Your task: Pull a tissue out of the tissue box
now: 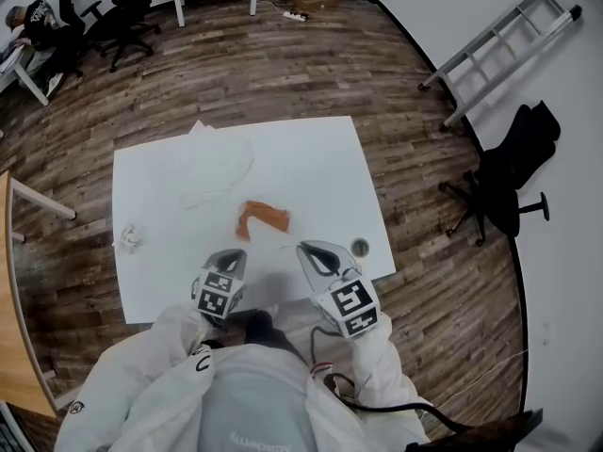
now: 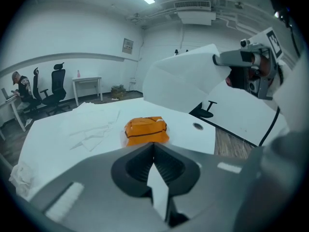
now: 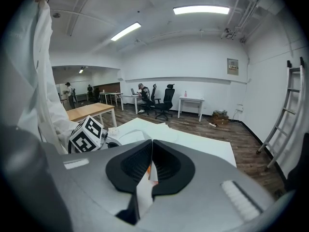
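Tongs closed, empty — left tongs (image 2: 153, 145) and right tongs (image 3: 151, 142); jaws to be opened first; tissue pack (image 1: 262, 217) pinned by one — top sheet pinched by the other.

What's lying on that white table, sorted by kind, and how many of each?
Orange tissue pack: 1
Crumpled white tissue: 1
Patch of flat white tissues: 1 (single sheets too faint to count)
Small round fitting: 1
Total: 4
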Available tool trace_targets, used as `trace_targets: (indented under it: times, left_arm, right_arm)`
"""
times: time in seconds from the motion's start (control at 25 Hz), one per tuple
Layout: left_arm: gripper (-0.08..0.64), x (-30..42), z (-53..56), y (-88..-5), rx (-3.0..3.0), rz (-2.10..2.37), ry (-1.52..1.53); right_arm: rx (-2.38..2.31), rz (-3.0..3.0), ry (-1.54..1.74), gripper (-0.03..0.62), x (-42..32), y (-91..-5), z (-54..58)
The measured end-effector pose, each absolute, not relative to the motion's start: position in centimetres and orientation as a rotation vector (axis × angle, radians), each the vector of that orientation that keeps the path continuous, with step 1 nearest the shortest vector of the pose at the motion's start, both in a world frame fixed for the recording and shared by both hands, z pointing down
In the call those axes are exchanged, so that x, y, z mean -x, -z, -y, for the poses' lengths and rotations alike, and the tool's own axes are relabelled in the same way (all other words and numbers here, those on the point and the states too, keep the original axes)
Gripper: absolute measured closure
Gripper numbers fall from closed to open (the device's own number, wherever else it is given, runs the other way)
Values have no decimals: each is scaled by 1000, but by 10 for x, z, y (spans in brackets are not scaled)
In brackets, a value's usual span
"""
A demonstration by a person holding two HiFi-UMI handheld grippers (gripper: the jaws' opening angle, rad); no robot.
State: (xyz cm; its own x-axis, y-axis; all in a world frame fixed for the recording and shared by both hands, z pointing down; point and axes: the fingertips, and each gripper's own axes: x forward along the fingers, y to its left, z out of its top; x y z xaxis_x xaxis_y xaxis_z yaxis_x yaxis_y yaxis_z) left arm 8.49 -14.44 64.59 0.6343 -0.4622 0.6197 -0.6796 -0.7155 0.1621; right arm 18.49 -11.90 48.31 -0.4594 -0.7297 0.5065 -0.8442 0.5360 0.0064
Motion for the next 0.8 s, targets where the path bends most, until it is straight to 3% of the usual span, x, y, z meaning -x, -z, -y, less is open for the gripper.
trace_targets:
  times: [0.8]
  left_arm:
    - [560,15,115,-618,-2614,888,-709]
  right_arm:
    - [-1566,2160,-400,588,-147,-499,41]
